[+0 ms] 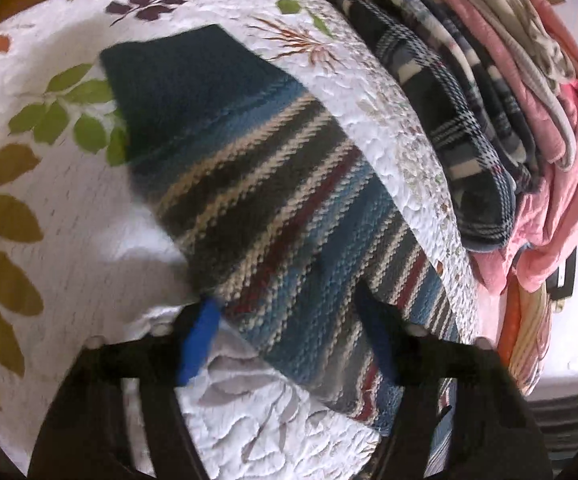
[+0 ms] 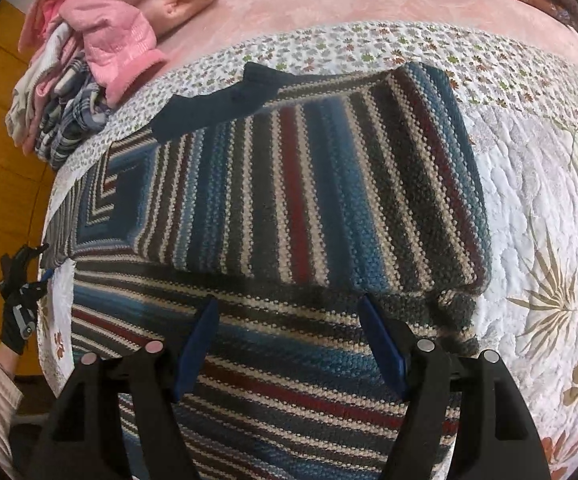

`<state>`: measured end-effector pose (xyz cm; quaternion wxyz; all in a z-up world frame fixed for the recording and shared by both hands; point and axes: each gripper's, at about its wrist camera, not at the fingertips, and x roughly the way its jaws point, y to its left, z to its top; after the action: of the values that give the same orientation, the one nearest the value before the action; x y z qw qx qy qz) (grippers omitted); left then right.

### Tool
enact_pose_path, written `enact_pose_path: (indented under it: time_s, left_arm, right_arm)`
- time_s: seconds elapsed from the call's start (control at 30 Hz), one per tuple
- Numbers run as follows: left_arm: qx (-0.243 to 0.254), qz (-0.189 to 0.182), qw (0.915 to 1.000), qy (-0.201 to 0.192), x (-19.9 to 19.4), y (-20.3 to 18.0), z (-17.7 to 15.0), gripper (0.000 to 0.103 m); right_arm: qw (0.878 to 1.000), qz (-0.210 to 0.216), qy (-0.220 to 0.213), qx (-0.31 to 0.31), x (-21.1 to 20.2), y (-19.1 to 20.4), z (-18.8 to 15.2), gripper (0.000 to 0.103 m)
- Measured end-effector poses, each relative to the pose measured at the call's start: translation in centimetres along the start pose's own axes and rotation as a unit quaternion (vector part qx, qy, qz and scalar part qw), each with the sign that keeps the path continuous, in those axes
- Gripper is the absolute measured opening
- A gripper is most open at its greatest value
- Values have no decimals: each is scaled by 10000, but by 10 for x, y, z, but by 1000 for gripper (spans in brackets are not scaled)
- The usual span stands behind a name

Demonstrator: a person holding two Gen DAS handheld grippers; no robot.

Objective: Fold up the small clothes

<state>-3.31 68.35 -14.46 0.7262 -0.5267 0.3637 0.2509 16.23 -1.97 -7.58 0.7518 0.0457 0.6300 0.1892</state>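
Nearby, clothes pile (image 1: 509, 120) beside sweater (image 2: 309, 200)

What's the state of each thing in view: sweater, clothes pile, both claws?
Striped knit sweater: partly folded, sleeves turned in over the body, flat on the quilt.
Quilt: spread out under the sweater.
Pile of clothes: folded and stacked beside the sweater, not touching it.
Left claw: open, over the sweater's edge, gripping nothing.
Right claw: open, over the sweater's lower part, gripping nothing.
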Motion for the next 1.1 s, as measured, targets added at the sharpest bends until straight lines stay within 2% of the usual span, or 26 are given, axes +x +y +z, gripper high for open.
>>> enact_pose_path:
  time_s: [0.03,0.07,0.17,0.37,0.63,0.87,1.1]
  left_arm:
    - [11,-43,10000,-6,0,0,0,35]
    - [18,-88,10000,-13,0,-1,0,20]
    - [111,-185,9996,-167,-6,-7,-1,15]
    - [564,-314,9968,-462,-24,-40,-8,13]
    - [1237,-647,9895,-368,-35,-96,-40,12]
    - [2218,-984,9700,-137,-37,-160,-90,12]
    - [2625,-1368,9550,188,-29,-203,-138,12]
  right_arm:
    - [10000,-16,1,-11,0,0,0,73]
    - [10000,-32,3,-23,0,1,-1,73]
    - [9999,-79,4,-84,2,3,-2,73]
    - [9998,-100,8,-173,3,7,-2,73]
    - [9996,-161,72,-203,8,7,1,73]
    - [9999,-116,24,-53,3,-5,6,73]
    - [9999,-112,-4,67,-1,-14,10,73]
